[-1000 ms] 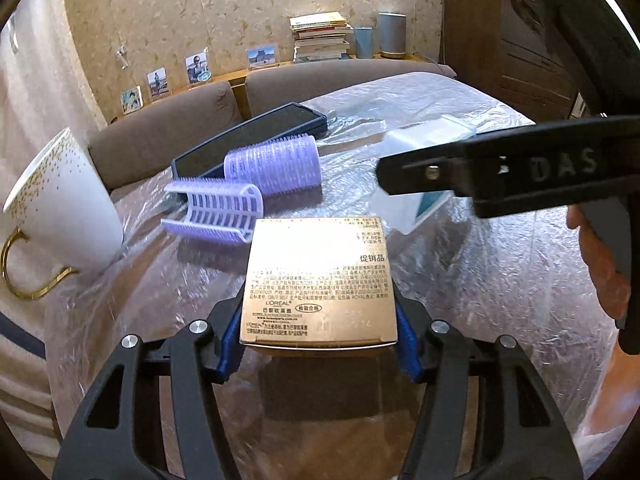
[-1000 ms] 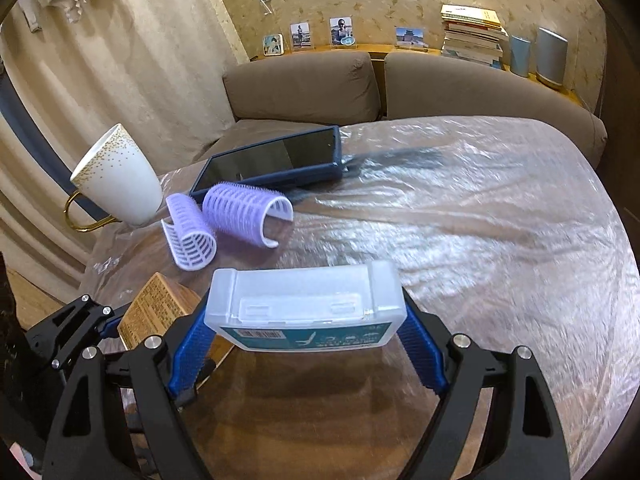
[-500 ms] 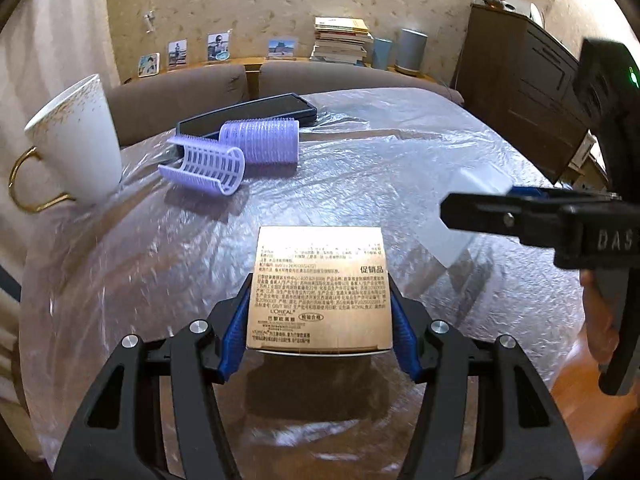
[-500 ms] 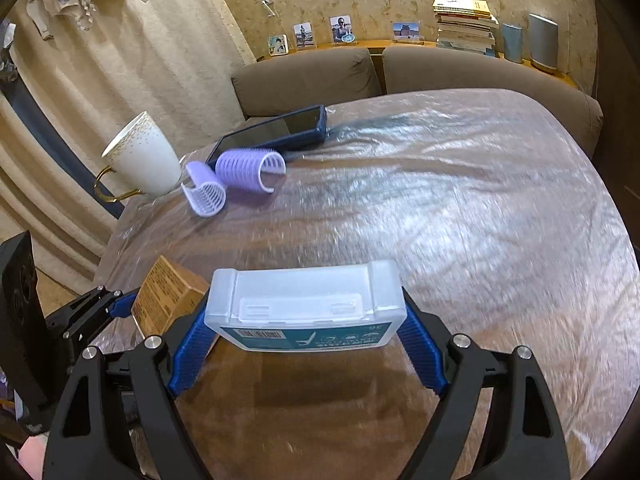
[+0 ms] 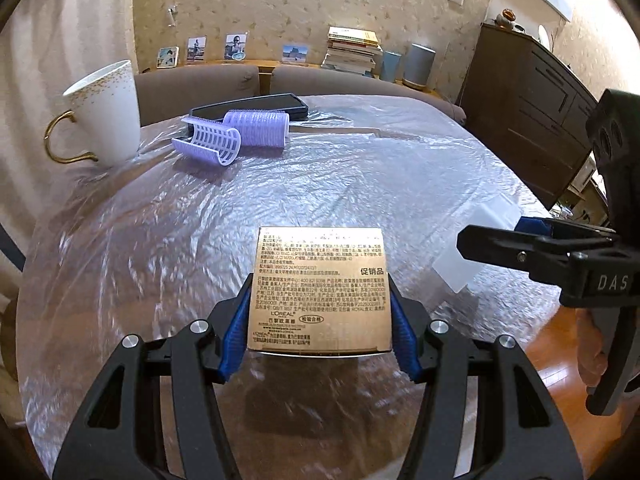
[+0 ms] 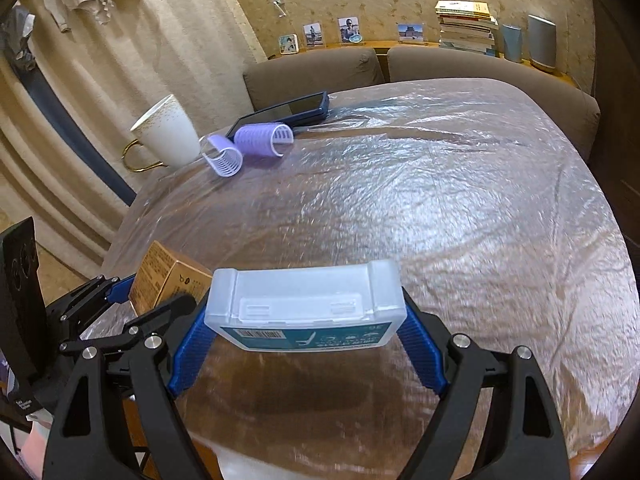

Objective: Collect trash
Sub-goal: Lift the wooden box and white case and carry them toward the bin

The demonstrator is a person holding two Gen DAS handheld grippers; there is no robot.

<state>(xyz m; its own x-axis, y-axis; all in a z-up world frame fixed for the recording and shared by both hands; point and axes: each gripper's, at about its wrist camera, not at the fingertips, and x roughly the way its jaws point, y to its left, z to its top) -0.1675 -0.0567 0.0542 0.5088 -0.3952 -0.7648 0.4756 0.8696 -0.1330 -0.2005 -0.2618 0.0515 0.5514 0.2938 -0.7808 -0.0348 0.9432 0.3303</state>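
Note:
A gold printed carton (image 5: pixel 320 288) hangs above the plastic-covered table (image 5: pixel 320 184), with my left gripper (image 5: pixel 320 320) shut on its two sides. The same gold carton (image 6: pixel 168 276) shows at the lower left of the right wrist view. My right gripper (image 6: pixel 304 332) is shut on a translucent white plastic case (image 6: pixel 304 300) with a teal label. In the left wrist view that white case (image 5: pixel 472 248) and the right gripper's black arm sit at the right edge. Both held items are clear of the table near its front edge.
At the far left of the table stand a white mug (image 5: pixel 104 116) with a gold handle, two lilac hair rollers (image 5: pixel 236 136) and a dark phone (image 5: pixel 248 106). A brown sofa (image 6: pixel 440 64) lies behind, and a dark cabinet (image 5: pixel 532 112) stands to the right.
Both grippers have pulled back toward the table's near edge with their items still held. The mug, rollers and phone now look smaller and farther. The left view has rolled level.

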